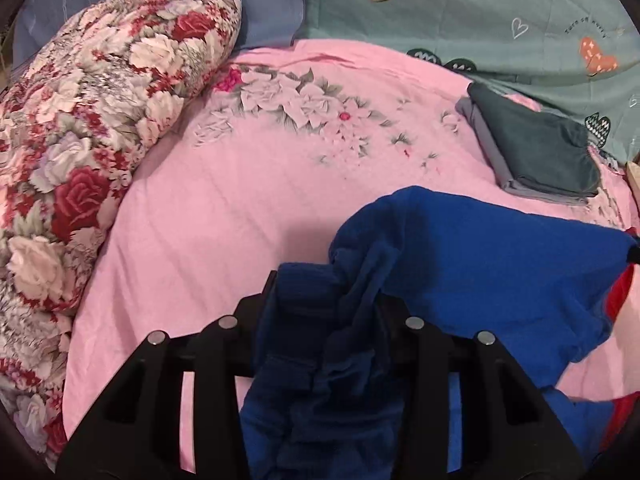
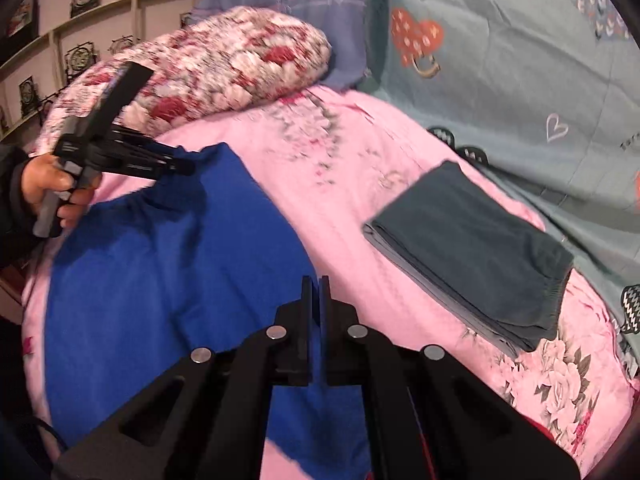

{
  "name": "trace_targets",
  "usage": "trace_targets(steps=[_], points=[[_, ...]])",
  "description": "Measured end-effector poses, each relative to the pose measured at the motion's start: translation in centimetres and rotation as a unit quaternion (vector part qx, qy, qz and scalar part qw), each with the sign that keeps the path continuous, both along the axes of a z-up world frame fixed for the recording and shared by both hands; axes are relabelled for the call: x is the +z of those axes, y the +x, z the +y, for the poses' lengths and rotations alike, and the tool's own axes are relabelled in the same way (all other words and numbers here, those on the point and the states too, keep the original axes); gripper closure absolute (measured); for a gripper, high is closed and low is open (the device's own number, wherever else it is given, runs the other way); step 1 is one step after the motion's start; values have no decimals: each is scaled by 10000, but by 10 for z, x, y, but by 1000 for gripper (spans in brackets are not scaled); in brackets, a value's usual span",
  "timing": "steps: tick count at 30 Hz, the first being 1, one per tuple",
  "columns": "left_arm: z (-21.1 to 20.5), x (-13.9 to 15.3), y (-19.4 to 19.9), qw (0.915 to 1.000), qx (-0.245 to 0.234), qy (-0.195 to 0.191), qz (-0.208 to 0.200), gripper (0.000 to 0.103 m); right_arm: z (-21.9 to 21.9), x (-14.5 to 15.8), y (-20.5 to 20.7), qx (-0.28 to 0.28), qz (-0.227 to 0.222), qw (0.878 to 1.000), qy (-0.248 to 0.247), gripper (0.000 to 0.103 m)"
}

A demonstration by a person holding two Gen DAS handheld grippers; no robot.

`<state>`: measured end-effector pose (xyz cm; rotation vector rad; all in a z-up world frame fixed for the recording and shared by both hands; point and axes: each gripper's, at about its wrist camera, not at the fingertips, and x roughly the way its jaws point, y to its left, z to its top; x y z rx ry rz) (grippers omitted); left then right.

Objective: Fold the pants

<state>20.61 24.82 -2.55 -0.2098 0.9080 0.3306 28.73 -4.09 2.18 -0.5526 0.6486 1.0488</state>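
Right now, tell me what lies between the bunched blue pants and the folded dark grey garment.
Only bare pink floral bedsheet separates the blue pants from the folded grey garment, clearest in the right wrist view.

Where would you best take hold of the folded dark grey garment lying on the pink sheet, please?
Probably at the stacked folded edge of the folded dark grey garment, coming in low from the pink sheet side: the layers there lie flush, so one pinch catches all.

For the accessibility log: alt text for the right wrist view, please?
The right claw is shut on a thin edge of blue pants spread over a pink floral bedsheet. At left, a hand holds the left claw at the pants' far edge; dark folded clothes lie at right.
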Motion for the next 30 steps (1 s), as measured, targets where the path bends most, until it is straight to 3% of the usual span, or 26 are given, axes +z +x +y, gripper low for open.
trace_targets(steps=[7,10,14,19,24,27,30], points=[[-25,38,-105,9980,-169,157,-586,62,-38,29,-115,689,-205,9973,179,101],[-37,27,-156,9980,-233,247,-538,55,-51,7,-170,1017,-4,9948,-6,102],[-42,-8,-206,9994,-213,88,-271,50,-54,-48,-215,1156,367,9918,-405,102],[-37,-19,-227,9998,57,0,-211,40,-51,-72,-219,864,583,9941,-311,101],[-60,14,-232,9973,-152,236,-685,32,-45,-75,-219,796,564,9947,-318,101],[-72,35,-227,9940,-251,189,-1048,26,-48,-77,-223,795,589,9945,-348,101],[-84,31,-205,9945,-354,210,-966,25,-51,-79,-225,824,647,9939,-353,101]])
